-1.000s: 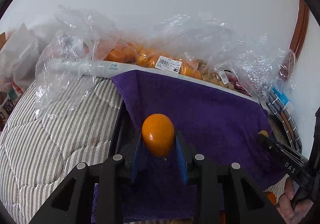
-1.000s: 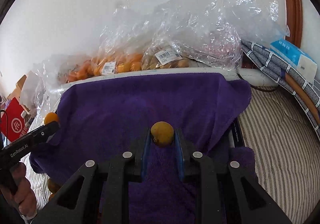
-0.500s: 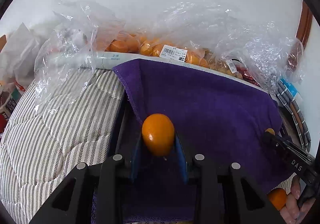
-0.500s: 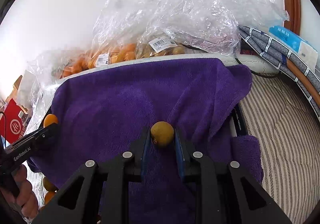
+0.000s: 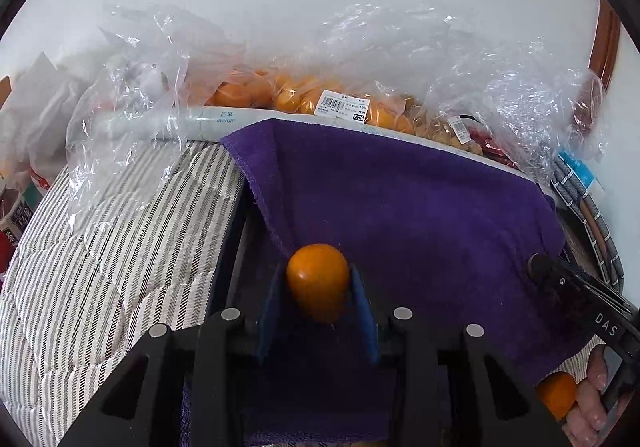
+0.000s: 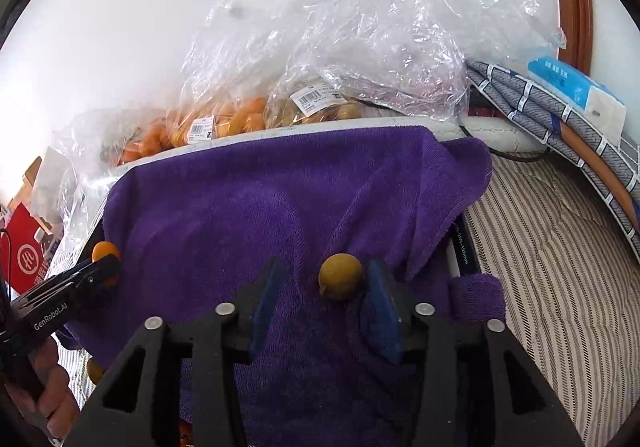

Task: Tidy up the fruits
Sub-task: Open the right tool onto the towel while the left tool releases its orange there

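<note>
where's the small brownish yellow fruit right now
In the right wrist view, the brownish-yellow fruit lies on the purple towel between the right gripper's open fingers, against the right-hand blue pad.

Left tongs [image 5: 318, 301] clamped on an orange [image 5: 317, 280], lower centre, above the purple towel [image 5: 420, 207]. Fruit bags [image 5: 304, 95] along the top edge. Right tongs [image 5: 580, 299] far right; striped bed [image 5: 100, 247] left.
</note>
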{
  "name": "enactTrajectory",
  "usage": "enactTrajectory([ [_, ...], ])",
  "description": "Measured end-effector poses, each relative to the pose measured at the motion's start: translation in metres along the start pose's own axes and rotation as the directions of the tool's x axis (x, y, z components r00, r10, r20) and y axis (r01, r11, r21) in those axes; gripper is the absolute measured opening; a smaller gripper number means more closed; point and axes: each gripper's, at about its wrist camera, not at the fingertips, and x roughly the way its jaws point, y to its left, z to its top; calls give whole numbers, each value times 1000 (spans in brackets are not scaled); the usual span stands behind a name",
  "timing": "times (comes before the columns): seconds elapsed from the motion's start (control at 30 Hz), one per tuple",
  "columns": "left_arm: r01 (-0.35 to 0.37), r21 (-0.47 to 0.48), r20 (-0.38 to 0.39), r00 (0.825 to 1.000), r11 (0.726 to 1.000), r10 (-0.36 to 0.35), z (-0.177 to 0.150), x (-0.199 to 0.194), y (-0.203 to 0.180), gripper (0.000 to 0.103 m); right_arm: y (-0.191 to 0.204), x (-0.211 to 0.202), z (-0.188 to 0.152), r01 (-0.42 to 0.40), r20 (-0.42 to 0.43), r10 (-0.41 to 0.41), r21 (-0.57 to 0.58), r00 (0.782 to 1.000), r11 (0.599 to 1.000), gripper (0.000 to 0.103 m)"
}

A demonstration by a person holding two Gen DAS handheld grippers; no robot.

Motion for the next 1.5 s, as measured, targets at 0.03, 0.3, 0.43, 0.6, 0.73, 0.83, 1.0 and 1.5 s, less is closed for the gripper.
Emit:
enactTrajectory([
  [0.03,2,3,13,1000,1000,-2,0,-2,-1,44,1,-2,0,0,8,0,2,1000,1000,55],
  [0.3,20,-27,75,997,999,-18,0,-16,0,53,4,-28,0,6,113,-4,-14,994,1000,69],
  [0.43,48,-33,125,991,998,-44,-1,-29,1,53,0,-35,-1,-16,121,15,3,993,1000,69],
  [0.6,18,-14,160,987,1000,-16,0,-41,-3,53,1,-47,-1,19,143,-22,20,989,1000,69],
  [0.73,3,-36,179,984,999,3,0,-47,-4,53,6,-55,3,66,141,-66,9,988,998,69],
  [0.83,28,-39,193,981,999,-20,-1,-54,-5,53,5,-65,1,80,113,-82,24,990,997,69],
  [1.0,50,-54,187,982,997,-39,-3,-62,-7,53,12,-86,-16,113,93,-111,-18,989,993,64],
  [1.5,-18,36,111,994,999,14,-65,-122,14,53,21,-125,-88,46,19,-46,-7,999,999,56],
])
